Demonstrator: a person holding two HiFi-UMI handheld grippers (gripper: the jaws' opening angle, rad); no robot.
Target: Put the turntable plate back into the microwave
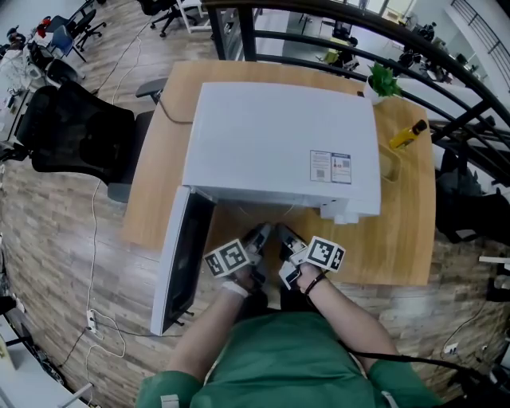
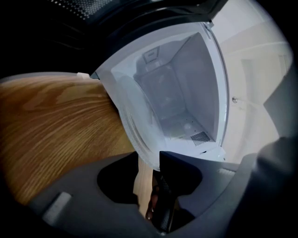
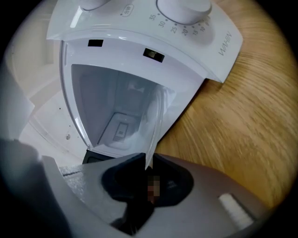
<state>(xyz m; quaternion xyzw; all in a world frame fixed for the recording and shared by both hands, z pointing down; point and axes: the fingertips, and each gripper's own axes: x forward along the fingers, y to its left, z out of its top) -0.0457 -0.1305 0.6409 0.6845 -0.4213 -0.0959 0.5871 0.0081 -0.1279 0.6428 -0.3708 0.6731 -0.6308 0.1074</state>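
Observation:
The glass turntable plate stands on edge at the mouth of the white microwave, whose door hangs open to the left. In the left gripper view my left gripper is open, with the plate's rim in the gap between its jaws. In the right gripper view my right gripper is shut on the plate's thin rim, in front of the empty cavity. From the head view both grippers sit side by side at the opening, and the plate is hidden.
The microwave stands on a wooden table. A yellow bottle, a clear cup and a small plant are at its right. A black office chair stands to the left. The dials are above the cavity.

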